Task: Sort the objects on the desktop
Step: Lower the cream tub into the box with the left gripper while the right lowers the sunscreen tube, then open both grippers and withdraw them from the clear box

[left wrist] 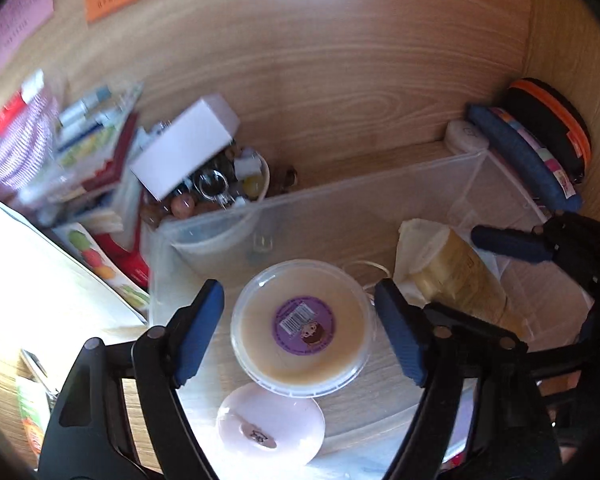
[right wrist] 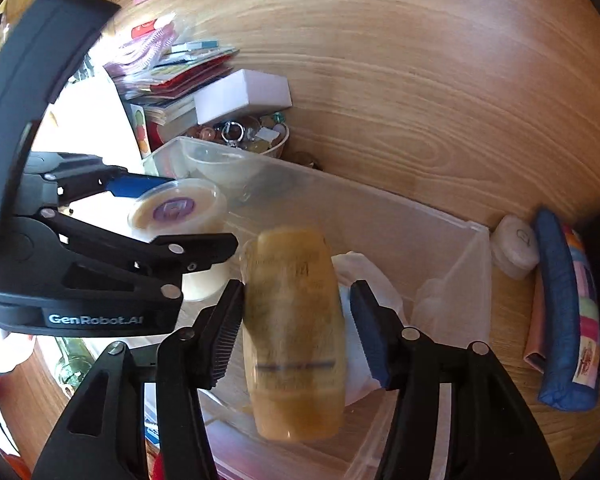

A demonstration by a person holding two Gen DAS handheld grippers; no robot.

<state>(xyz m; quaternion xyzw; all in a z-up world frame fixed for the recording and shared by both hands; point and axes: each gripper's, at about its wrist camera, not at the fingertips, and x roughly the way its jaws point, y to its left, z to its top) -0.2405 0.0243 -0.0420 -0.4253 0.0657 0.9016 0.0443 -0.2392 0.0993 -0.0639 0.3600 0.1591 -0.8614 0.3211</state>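
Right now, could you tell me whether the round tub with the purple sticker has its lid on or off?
On. The round tub shows a clear lid with a raised rim, the purple sticker flat on top, contents unexposed; the right wrist view agrees.

Left gripper (left wrist: 300,320) and right gripper (right wrist: 296,324) both hover with jaws spread wide

Black tool (right wrist: 296,322) frames with blue ribbed pads (left wrist: 198,330) (silver rivets, "GenRobot.AI" lettering)

A round clear tub (left wrist: 302,328) with a cream filling and a purple barcode label on its lid sits near the clear plastic bin's (left wrist: 340,204) left wall. A yellowish, blurred bottle (right wrist: 294,332) lies mid-bin; a pale pink disc (left wrist: 270,424) rests at the front edge.
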